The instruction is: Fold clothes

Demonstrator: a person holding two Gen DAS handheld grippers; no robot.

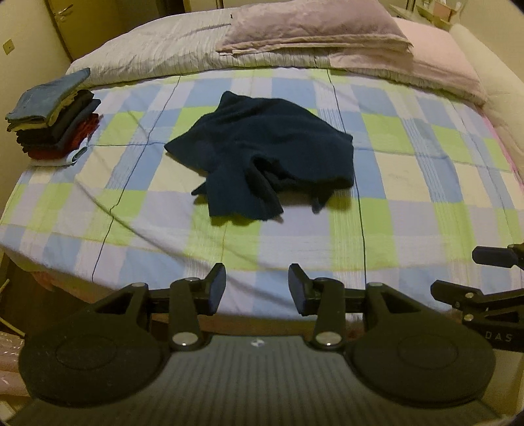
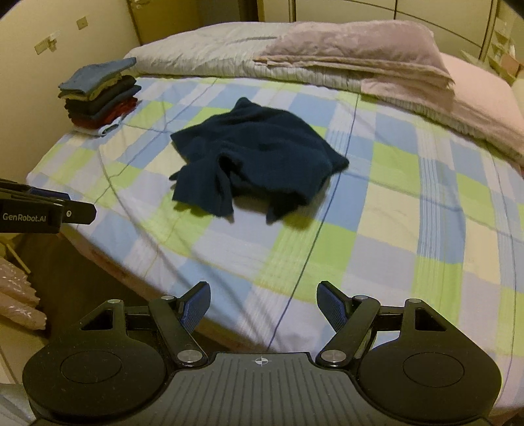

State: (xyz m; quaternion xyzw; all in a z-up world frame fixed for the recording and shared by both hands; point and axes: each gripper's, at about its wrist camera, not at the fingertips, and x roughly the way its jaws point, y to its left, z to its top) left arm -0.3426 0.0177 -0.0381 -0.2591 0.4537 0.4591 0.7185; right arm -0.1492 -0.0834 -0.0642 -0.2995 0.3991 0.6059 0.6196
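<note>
On the bed [image 1: 425,183] with its blue, green and white checked cover we find one dark blue garment [image 1: 262,147] lying crumpled near the middle, well apart from both tools; a stack of folded clothes [image 1: 54,114] at the far left corner; a grey pillow [image 1: 157,46] and a folded lilac blanket [image 1: 314,26] along the head. Our left gripper [image 1: 257,288] hangs over the near edge, jaws wide and empty; our right gripper [image 2: 263,303] likewise, spread wide, nothing held

Both wrist views face the bed [image 1: 294,236] from its foot.
</note>
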